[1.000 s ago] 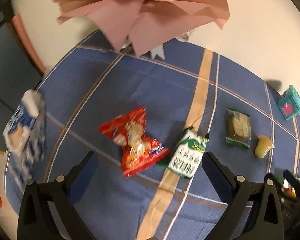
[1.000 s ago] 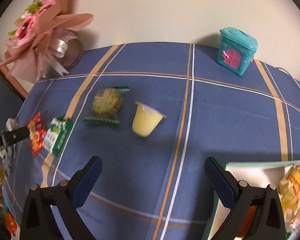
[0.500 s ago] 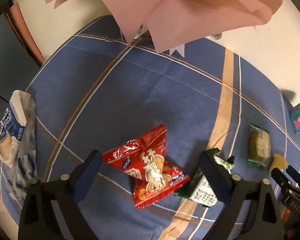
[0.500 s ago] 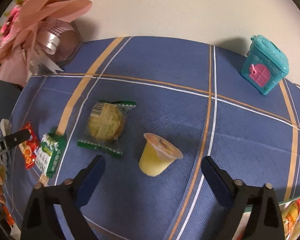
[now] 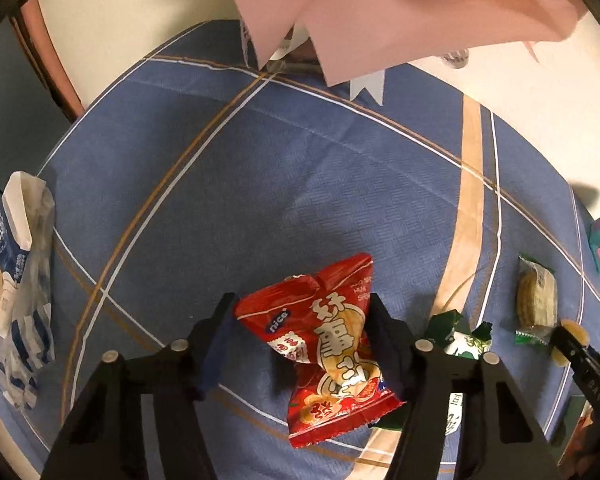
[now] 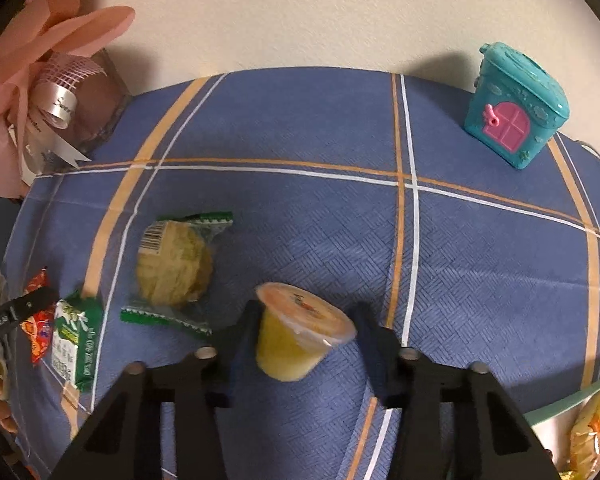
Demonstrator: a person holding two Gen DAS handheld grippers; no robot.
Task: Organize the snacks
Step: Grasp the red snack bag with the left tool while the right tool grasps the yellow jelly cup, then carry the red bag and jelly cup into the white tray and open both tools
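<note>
My left gripper point(image 5: 302, 320) is shut on a red snack bag point(image 5: 324, 344), its fingers pinching the bag's upper sides above the blue plaid tablecloth point(image 5: 260, 184). My right gripper point(image 6: 304, 320) has its fingers at both sides of a yellow jelly cup point(image 6: 300, 336) lying tilted on the cloth; they look in contact with it. A green-and-white packet point(image 6: 74, 340) lies beside the red bag, also in the left wrist view point(image 5: 462, 344). A round biscuit in a clear green-edged wrapper point(image 6: 172, 268) lies left of the cup.
A pink wrapped bouquet point(image 6: 40, 92) stands at the back left. A teal toy house box point(image 6: 516, 104) stands at the back right. A white-rimmed tray with snacks point(image 6: 588, 424) is at the right edge. A blue-and-white bag point(image 5: 16, 280) stands at the table's left edge.
Both grippers have moved in and down. The left jaws closed onto the red bag. The right jaws narrowed around the jelly cup.
</note>
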